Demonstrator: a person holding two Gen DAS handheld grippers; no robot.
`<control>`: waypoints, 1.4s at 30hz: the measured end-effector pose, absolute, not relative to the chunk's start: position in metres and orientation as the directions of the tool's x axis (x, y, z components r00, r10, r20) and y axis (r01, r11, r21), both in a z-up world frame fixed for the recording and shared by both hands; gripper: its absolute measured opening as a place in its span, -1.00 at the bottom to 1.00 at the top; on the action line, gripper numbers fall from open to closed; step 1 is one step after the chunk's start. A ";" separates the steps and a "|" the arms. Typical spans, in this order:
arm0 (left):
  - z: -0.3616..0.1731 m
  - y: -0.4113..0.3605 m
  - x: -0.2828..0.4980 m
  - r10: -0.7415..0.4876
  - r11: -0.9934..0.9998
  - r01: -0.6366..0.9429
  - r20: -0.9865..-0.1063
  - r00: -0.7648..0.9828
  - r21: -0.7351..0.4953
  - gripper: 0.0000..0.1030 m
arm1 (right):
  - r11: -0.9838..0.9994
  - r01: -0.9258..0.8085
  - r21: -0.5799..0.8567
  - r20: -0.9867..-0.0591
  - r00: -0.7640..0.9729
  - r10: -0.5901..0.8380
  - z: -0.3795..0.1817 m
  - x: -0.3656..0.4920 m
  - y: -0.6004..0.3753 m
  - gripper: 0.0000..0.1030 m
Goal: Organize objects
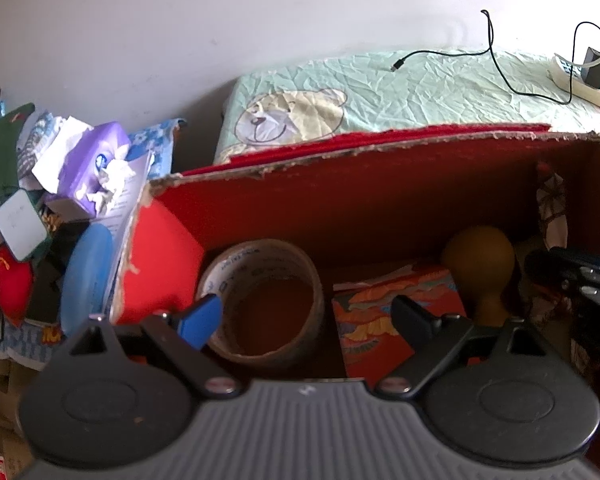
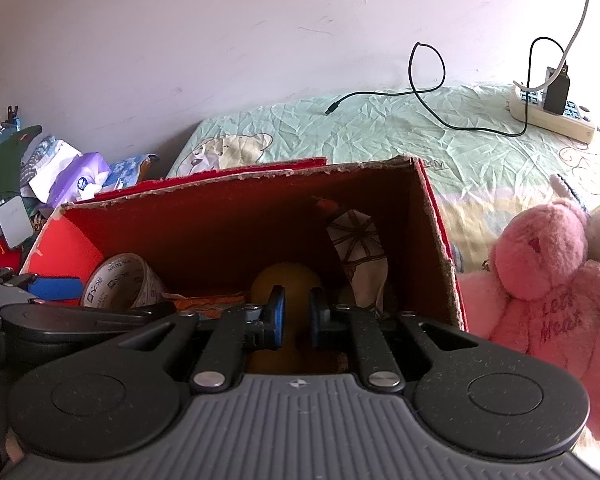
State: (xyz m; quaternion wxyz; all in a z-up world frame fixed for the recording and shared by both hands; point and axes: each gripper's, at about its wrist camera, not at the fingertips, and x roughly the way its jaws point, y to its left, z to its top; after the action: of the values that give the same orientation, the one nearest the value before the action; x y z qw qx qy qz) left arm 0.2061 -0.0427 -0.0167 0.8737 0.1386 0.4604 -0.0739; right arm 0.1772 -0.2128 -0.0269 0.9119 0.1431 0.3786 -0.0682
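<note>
Both hands over the red box, right one narrow around the yellow bulb-shaped thing

My right gripper (image 2: 295,316) sits low centre of its view, fingers narrow on either side of the yellow bulb-shaped object (image 2: 286,280); I cannot tell whether the pads press it. My left gripper (image 1: 306,316) has its fingers wide, nothing between them, above the tape roll (image 1: 266,300) and an orange printed packet (image 1: 396,312) in the red cardboard box (image 1: 340,204). Risks, as I judge them: the rounded bulb could squirt from a shallow pinch and roll under the patterned cloth (image 2: 360,256); my hands are close and could knock together. Hard to see: the bulb's base, the box floor at lower right, the clutter pile (image 1: 40,200) at far left, and the pink teddy (image 2: 548,292), cut off at the right edge.
</note>
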 end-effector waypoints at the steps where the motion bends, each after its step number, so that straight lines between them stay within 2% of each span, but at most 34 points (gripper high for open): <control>1: -0.017 -0.043 0.206 0.003 0.951 0.255 -0.826 0.564 0.178 0.79 | 0.950 0.232 0.210 -0.710 0.704 -0.015 -0.027 0.177 -0.213 -0.77; 16: -0.016 -0.044 0.204 0.033 0.949 0.239 -0.823 0.567 0.203 0.79 | 0.952 0.237 0.192 -0.720 0.694 -0.028 -0.027 0.177 -0.211 -0.75; 23: -0.017 -0.044 0.204 -0.009 0.943 0.282 -0.835 0.551 0.176 0.80 | 0.953 0.239 0.184 -0.725 0.688 -0.033 -0.028 0.178 -0.210 -0.74; 26: -0.016 -0.043 0.204 -0.035 0.942 0.298 -0.836 0.547 0.155 0.87 | 0.954 0.238 0.179 -0.727 0.686 -0.035 -0.028 0.178 -0.209 -0.73; 42: -0.020 -0.044 0.209 -0.023 0.944 0.292 -0.849 0.528 0.155 0.91 | 0.957 0.237 0.169 -0.735 0.677 -0.038 -0.027 0.181 -0.209 -0.72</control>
State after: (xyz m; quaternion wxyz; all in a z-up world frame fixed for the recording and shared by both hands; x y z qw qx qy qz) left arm 0.2088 -0.0436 -0.0197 0.8625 0.1407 0.4774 -0.0913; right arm 0.1810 -0.2095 -0.0275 0.9069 0.1260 0.3948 -0.0757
